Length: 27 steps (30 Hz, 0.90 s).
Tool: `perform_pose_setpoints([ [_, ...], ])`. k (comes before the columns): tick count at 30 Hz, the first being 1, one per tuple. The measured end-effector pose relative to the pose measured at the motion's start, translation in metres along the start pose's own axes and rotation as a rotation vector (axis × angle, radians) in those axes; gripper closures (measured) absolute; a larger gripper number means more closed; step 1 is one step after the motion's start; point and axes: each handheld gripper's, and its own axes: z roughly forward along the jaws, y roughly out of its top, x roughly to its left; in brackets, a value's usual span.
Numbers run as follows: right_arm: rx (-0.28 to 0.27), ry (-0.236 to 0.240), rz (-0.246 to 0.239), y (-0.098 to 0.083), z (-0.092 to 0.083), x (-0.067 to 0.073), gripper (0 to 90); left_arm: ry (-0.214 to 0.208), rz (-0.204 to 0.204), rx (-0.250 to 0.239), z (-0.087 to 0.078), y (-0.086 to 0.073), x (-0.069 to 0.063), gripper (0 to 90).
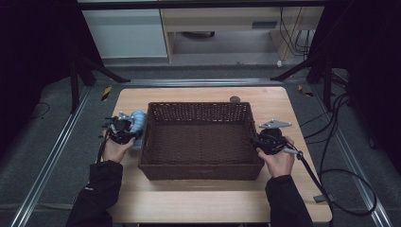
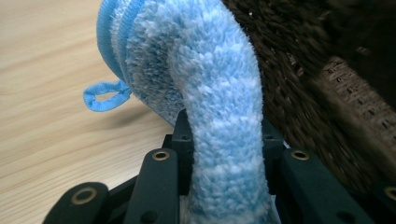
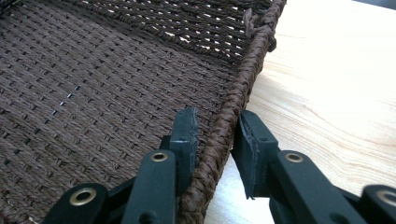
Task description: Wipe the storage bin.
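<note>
**Sock held at the basket's left wall, rim straddled on the right**

The left gripper (image 1: 124, 128) is clamped on a fluffy blue-and-white sock (image 2: 219, 116); in the left gripper view the sock rises in a thick fold between the two black jaws and bends over to the left, its small blue hanging loop (image 2: 105, 95) dangling above the wooden table (image 1: 198, 198); from the high view the sock sits just outside the left wall of the brown wicker basket (image 1: 198, 140), not yet over the rim. The right gripper (image 3: 215, 140) straddles the basket's braided right rim (image 3: 243, 88), one jaw inside the wall and one outside; the inner jaw looks pressed to the weave, while a sliver of gap shows at the outer jaw, so I judge this a light steadying hold rather than a firm pinch.

Judged from here, the likely work is getting the sock into the basket while the other hand keeps it from sliding. Risks: the sock's plush pile or loop could snag on the rough wicker as it crosses the wall, dragging it out of the jaws; a low pass would knock the left wall and shove the basket; if the right hold is as loose as it looks, the rim could slip free and the basket skate across the smooth tabletop; the sock's drooping end may drape over the rim instead of landing inside.
</note>
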Motion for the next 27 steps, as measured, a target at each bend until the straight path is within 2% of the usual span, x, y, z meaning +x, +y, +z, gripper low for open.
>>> perform_pose_setpoints([
  [3, -0.004, 0.014, -0.003, 0.001, 0.001, 0.001, 70.1, -0.044, -0.004, 0.024, 0.014, -0.004, 0.0, 68.5],
  [6, -0.006, 0.015, -0.002, 0.001, 0.001, 0.001, 70.0, -0.077, -0.025, 0.007, 0.015, -0.003, 0.004, 68.8],
  [10, -0.008, 0.017, -0.002, 0.0, 0.001, 0.0, 69.9, -0.095, -0.041, -0.071, 0.0, 0.002, 0.007, 68.8],
  [11, -0.011, 0.019, -0.002, 0.0, 0.001, 0.0, 69.9, -0.095, -0.041, -0.076, -0.004, 0.004, 0.007, 68.8],
  [16, -0.012, 0.018, -0.004, 0.0, 0.001, 0.0, 69.9, -0.056, 0.016, -0.146, -0.028, 0.026, 0.003, 68.7],
  [17, -0.012, 0.019, -0.004, 0.0, 0.001, 0.0, 69.9, -0.06, 0.019, -0.153, -0.03, 0.028, 0.003, 68.7],
  [19, -0.012, 0.018, -0.006, 0.0, 0.001, 0.0, 69.9, -0.061, 0.028, -0.144, -0.03, 0.028, 0.003, 68.7],
  [22, -0.012, 0.018, -0.004, 0.0, 0.001, 0.0, 69.9, -0.077, 0.023, -0.136, -0.025, 0.021, 0.004, 68.9],
  [27, -0.012, 0.016, -0.004, 0.0, 0.001, 0.0, 70.0, -0.114, 0.015, -0.06, -0.009, 0.0, 0.002, 69.1],
])
